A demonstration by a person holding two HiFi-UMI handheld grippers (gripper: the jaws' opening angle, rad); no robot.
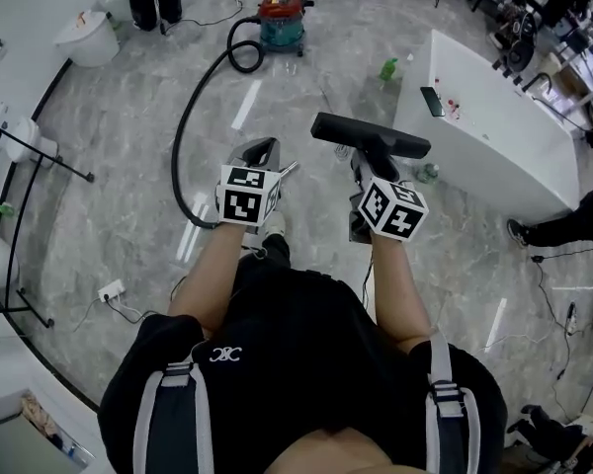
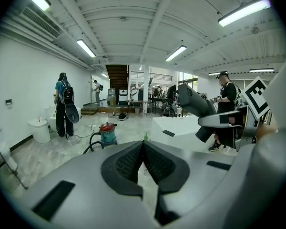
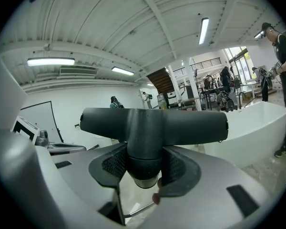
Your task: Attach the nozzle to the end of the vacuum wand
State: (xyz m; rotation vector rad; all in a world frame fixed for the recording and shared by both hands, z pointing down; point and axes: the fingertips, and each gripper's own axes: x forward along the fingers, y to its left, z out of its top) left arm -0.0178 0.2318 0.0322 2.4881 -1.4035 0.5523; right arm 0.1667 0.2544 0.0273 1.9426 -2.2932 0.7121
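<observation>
The black T-shaped floor nozzle (image 1: 370,134) is held by its neck in my right gripper (image 1: 372,163), its wide head lying across above the floor. In the right gripper view both pads press on the nozzle's (image 3: 150,120) round neck inside the gripper (image 3: 144,155). My left gripper (image 1: 261,150) is shut with nothing in it, just left of the nozzle; its pads (image 2: 133,163) meet in the left gripper view. A short chrome tube end (image 1: 289,169) shows beside it. The black hose (image 1: 185,126) curves back to the red and teal vacuum (image 1: 282,20).
A long white counter (image 1: 494,136) stands at the right with a person's leg (image 1: 558,227) next to it. A green bottle (image 1: 388,68) stands on the grey floor. A white bin (image 1: 87,38) and a power strip (image 1: 111,290) are at the left.
</observation>
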